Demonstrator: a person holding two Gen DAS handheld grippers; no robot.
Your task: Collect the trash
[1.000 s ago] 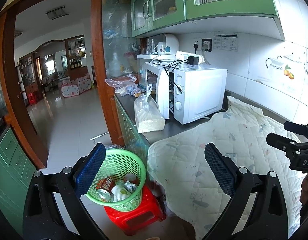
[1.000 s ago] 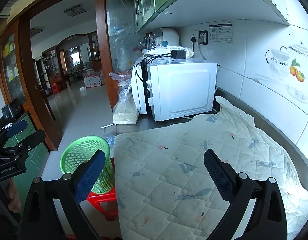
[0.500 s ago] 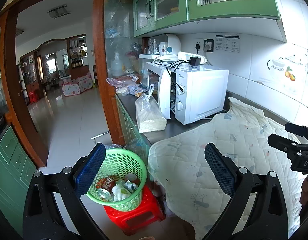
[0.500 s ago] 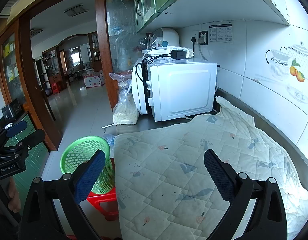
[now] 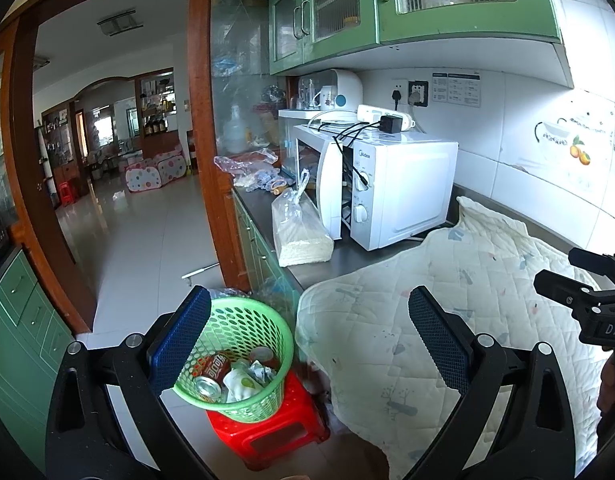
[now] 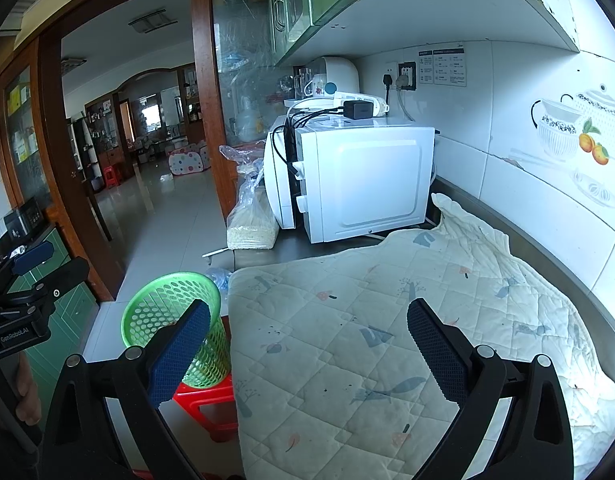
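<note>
A green mesh basket stands on a red stool beside the counter. It holds a red drink can, crumpled white paper and other scraps. My left gripper hangs open and empty above the gap between the basket and a quilted cloth. My right gripper is open and empty over the cloth, with the basket to its left. No loose trash shows on the cloth. Each view catches the other gripper at its edge.
A white microwave with cables and a power strip on top stands at the back of the counter. A clear bag of rice leans beside it. Green cupboards hang overhead. A tiled floor runs left through a wooden doorway.
The left wrist view has drifted very slightly. Both grippers stay open and nothing else has moved.
</note>
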